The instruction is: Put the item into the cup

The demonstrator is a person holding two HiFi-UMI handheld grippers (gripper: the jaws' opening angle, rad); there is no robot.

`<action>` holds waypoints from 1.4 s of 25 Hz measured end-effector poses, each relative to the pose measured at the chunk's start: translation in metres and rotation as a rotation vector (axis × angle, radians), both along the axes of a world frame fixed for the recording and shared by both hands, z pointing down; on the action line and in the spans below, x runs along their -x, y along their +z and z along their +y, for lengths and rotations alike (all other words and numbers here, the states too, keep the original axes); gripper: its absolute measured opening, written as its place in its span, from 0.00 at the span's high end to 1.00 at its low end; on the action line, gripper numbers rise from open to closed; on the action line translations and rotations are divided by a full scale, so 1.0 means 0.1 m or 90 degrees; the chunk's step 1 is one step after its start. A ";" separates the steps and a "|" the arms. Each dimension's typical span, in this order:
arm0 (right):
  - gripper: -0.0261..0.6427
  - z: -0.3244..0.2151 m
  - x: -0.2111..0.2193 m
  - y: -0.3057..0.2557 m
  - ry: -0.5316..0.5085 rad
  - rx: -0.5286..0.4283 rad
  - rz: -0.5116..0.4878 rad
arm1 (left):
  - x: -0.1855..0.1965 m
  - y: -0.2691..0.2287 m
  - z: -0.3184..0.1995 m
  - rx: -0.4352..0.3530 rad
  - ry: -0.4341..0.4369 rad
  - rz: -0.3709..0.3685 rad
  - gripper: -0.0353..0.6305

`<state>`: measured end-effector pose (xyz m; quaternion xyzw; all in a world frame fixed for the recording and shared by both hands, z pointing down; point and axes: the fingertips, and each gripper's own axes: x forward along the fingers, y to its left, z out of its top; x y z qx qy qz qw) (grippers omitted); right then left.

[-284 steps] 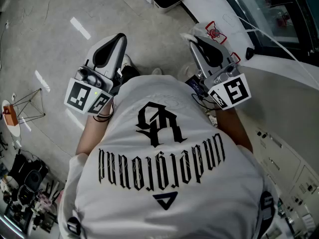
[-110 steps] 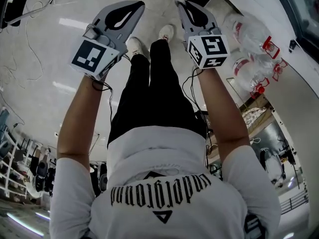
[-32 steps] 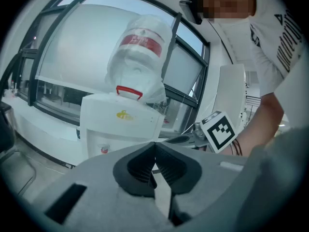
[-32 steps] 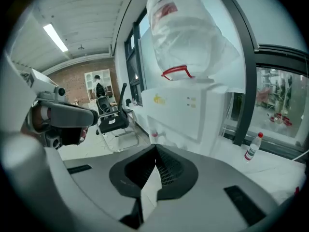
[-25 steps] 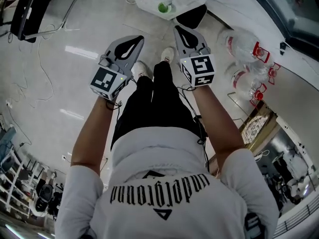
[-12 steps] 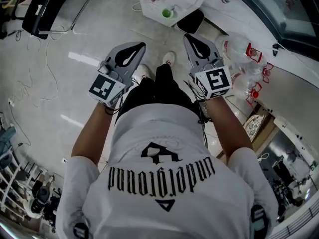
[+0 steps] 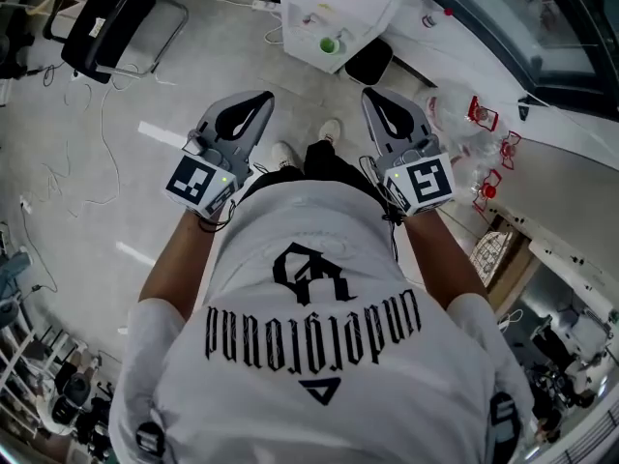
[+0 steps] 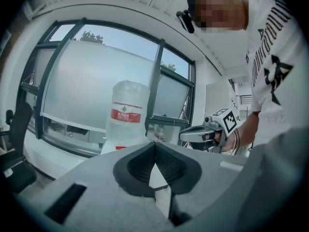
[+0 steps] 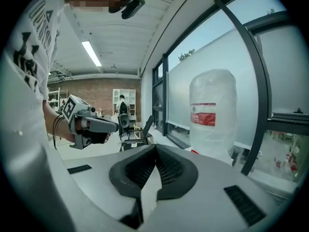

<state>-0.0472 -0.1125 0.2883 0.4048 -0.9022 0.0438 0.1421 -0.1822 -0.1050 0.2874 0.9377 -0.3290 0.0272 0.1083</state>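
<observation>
**While Both Grippers Were Shut, Nothing Was Picked Up**

Because the person stood back from the table, both tools were held out over the floor. On the far left sat a black chair [image 7: 106, 17]. Next, the left gripper [image 7: 259, 100] had its jaws pressed together with nothing between them, likely just being carried. Ahead, on the white table [image 7: 363, 13], a green thing [image 7: 329, 44] may have been the cup. It was too small to be sure, and I could not pick out the item. The right gripper [image 7: 375, 97] was pinched closed and empty too. To its right lay big water bottles [image 7: 455, 114] on the floor.
</observation>
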 end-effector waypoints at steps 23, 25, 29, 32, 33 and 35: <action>0.94 0.41 -0.20 -0.64 0.029 -0.057 -0.022 | 0.10 -0.56 0.39 -0.060 0.002 0.042 0.93; 0.94 0.44 -0.31 -0.66 0.034 -0.062 -0.023 | 0.06 -0.52 0.43 -0.051 -0.004 0.045 0.93; 0.94 0.57 -0.57 -0.69 0.032 -0.059 -0.032 | -0.17 -0.55 0.53 -0.049 -0.007 0.035 0.93; 0.94 0.74 -0.84 -0.65 0.031 -0.047 -0.037 | -0.46 -0.57 0.65 -0.046 -0.001 0.029 0.92; 0.94 0.80 -0.94 -0.62 0.031 -0.043 -0.038 | -0.57 -0.56 0.70 -0.044 0.002 0.027 0.92; 0.94 0.93 -1.12 -0.57 0.032 -0.034 -0.041 | -0.77 -0.53 0.81 -0.038 0.007 0.022 0.93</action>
